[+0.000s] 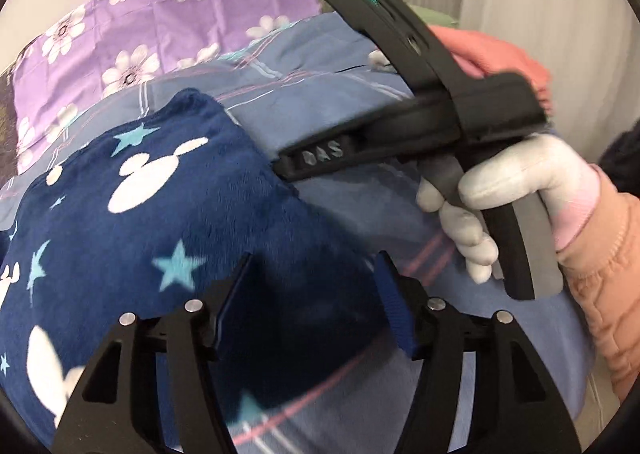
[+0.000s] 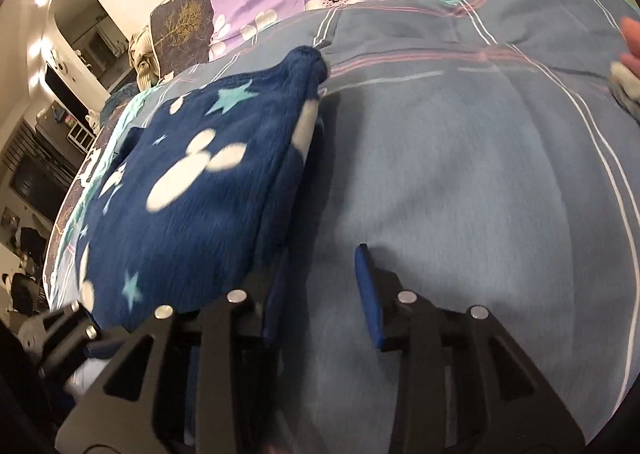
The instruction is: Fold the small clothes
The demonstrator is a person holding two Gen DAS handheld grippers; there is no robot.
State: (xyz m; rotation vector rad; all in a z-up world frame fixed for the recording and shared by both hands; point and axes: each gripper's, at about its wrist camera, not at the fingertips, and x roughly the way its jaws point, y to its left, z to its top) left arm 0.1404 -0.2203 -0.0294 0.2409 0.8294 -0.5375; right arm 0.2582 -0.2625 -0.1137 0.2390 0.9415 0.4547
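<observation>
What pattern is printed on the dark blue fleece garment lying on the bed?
White mouse-head shapes and light blue stars on the navy fleece garment, clearest in the right wrist view.

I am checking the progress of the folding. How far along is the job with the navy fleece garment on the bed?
Done: the navy fleece garment lies as a compact, layered piece on the blue striped bedcover, so it appears folded.
In hand: nothing; the left gripper and the right gripper are both open and empty.
Left: a pink garment lies further back; whether it is already folded I cannot tell.
</observation>
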